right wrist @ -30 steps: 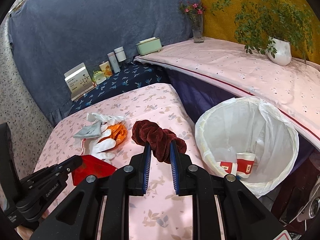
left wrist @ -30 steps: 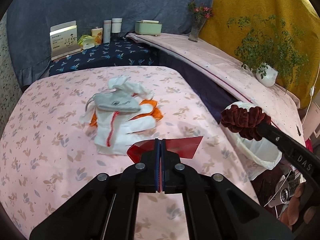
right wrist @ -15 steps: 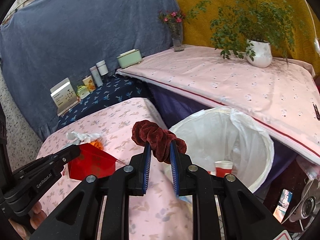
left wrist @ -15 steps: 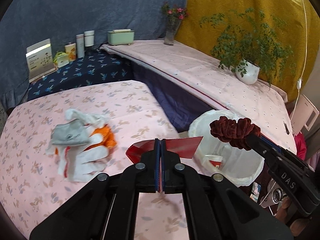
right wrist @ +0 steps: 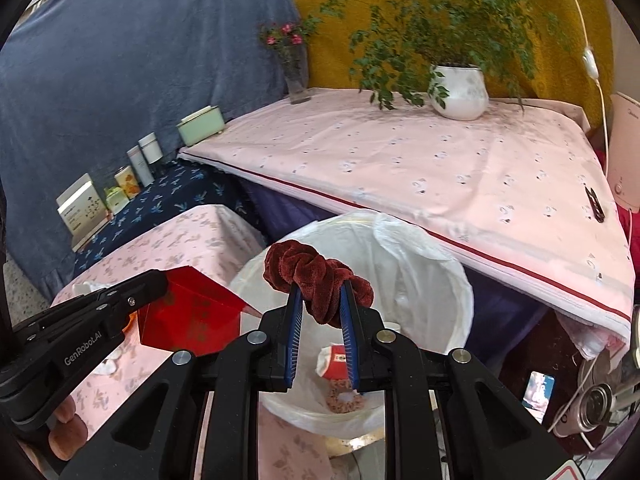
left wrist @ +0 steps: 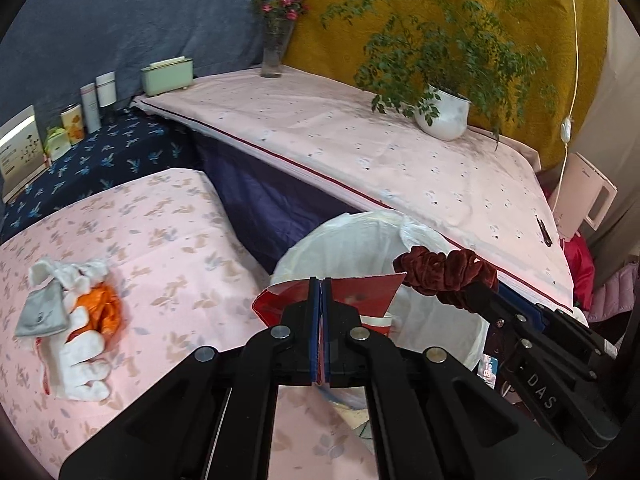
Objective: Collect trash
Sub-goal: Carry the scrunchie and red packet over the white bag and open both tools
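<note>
My left gripper (left wrist: 320, 282) is shut on a flat red wrapper (left wrist: 362, 290), held at the near rim of the white-lined trash bin (left wrist: 316, 246). In the right wrist view that wrapper (right wrist: 188, 316) hangs from the left gripper (right wrist: 158, 280) just left of the bin (right wrist: 420, 256). My right gripper (right wrist: 319, 290) is shut on a dark red velvet scrunchie (right wrist: 312, 272) above the bin's opening. The scrunchie (left wrist: 444, 274) and right gripper (left wrist: 478, 290) show over the bin's right side. A red and white paper cup (right wrist: 334, 360) and a pink scrunchie (right wrist: 344, 398) lie in the bin.
White gloves, a grey cloth and something orange (left wrist: 76, 320) lie piled on the pink floral bed (left wrist: 168, 240). A higher pink-covered table (right wrist: 420, 160) behind the bin carries a potted plant (right wrist: 458, 88), a flower vase (right wrist: 296, 76) and a green box (right wrist: 200, 124). Bottles and cartons (left wrist: 80, 116) stand on the dark blue cloth.
Both grippers have swung right from over the bed to the trash bin, each keeping its load. The glove pile has slid to the left edge of the left wrist view.
</note>
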A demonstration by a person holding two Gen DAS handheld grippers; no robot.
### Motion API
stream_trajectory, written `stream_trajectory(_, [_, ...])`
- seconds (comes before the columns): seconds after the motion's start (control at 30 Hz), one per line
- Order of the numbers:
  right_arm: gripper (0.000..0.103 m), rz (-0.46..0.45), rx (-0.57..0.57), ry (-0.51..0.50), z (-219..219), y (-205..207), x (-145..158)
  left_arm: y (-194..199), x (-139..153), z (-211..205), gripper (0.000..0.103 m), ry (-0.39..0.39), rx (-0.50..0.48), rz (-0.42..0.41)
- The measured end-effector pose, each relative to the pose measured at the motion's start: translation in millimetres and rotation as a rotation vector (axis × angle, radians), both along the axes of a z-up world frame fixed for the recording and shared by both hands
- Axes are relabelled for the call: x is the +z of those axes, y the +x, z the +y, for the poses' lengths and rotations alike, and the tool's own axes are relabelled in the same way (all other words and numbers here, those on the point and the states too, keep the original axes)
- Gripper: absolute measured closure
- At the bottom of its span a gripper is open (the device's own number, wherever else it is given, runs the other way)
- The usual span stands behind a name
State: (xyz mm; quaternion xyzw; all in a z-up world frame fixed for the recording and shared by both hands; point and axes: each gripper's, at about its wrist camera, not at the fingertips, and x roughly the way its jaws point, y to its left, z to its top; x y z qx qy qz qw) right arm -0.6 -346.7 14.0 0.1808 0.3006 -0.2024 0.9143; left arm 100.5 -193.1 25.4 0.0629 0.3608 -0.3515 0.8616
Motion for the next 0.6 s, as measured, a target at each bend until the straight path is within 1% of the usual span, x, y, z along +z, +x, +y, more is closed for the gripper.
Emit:
stream_trajectory(0.23, [0.084, 0.01, -0.041, 0.005, -15.8, -4.5, -6.4, -2.6, -7.5, -26.5, 0.101, -0.014, -0.056, 0.023])
stream_trajectory(0.33, [0.081, 0.014, -0.052, 0.01, -19.7, -4.4, -9.2, -4.2, -9.8, -32.5, 0.099, -0.009, -0.063, 0.026])
stream_trajectory(0.37, [0.081, 0.011, -0.06, 0.014, -20.9, -5.2, -9.9, -4.8, -11.0, -34.3, 0.094, -0.004, -0.064, 0.027])
stream_trajectory(0.4, [0.081, 0.008, -0.063, 0.016, -21.6, -6.1, -10.1, -5.2, -11.9, -35.7, 0.086, -0.001, -0.064, 0.028])
stream_trajectory(0.43, [0.081, 0.008, -0.064, 0.016, -22.3, -6.2, -10.2, -5.6, -12.7, -35.2, 0.08, -0.002, -0.061, 0.029])
stream_trajectory(0.47, [0.08, 0.008, -0.065, 0.015, -22.2, -6.3, -10.3, -6.4, -13.0, -34.4, 0.069, -0.003, -0.054, 0.024])
stream_trajectory(0.5, [0.078, 0.009, -0.064, 0.016, -21.9, -6.1, -10.3, -7.3, -12.6, -32.9, 0.064, -0.005, -0.049, 0.017])
stream_trajectory(0.6, [0.073, 0.005, -0.062, 0.015, -20.1, -5.7, -9.1, -8.8, -11.1, -28.7, 0.061, -0.005, -0.042, 0.005])
